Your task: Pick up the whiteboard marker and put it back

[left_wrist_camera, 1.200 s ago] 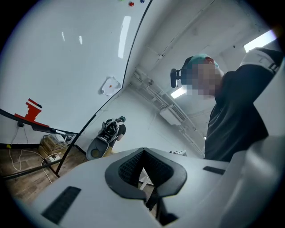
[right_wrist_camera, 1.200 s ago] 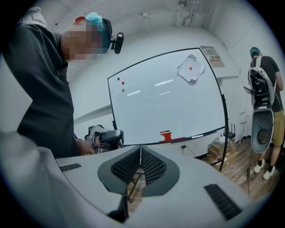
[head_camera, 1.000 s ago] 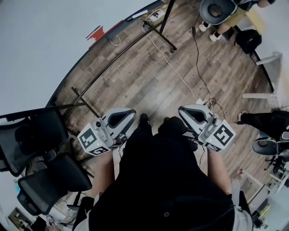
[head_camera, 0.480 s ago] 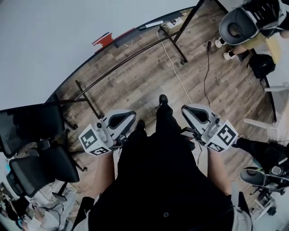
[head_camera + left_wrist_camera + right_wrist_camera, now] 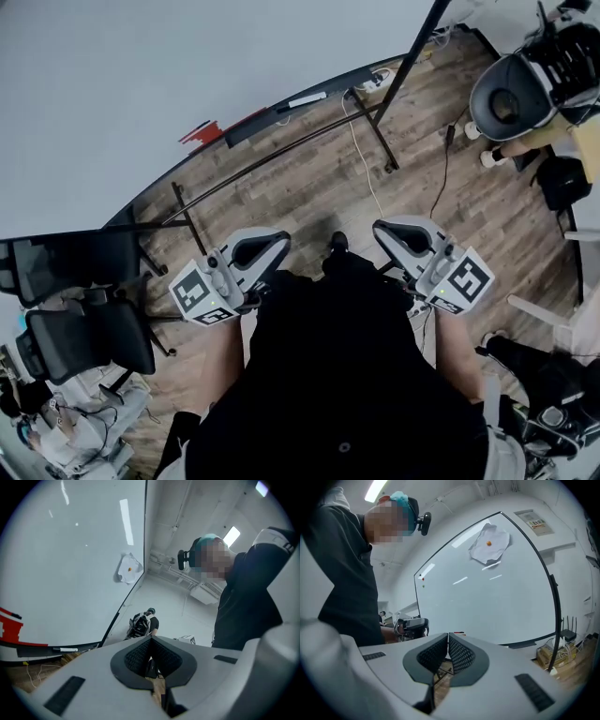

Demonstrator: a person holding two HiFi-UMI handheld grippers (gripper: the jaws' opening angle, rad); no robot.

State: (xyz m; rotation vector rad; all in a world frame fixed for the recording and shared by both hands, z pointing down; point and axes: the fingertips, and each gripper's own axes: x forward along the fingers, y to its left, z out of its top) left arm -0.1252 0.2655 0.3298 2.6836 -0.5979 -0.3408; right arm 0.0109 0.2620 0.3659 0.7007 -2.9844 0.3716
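Facing the whiteboard [image 5: 487, 597], left fingers [image 5: 137, 657] clenched shut, empty, right fingers [image 5: 462, 656] clenched shut, empty.

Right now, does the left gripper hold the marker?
No, the left gripper is shut on nothing; a marker lies on the whiteboard tray.

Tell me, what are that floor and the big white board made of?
Floor: wood-look planks, probably laminate or vinyl. Grain and plank seams show, with a dull sheen.
Board: smooth, glossy white surface, perhaps coated steel or melamine. It mirrors light streaks, and a thin dark frame edges it.
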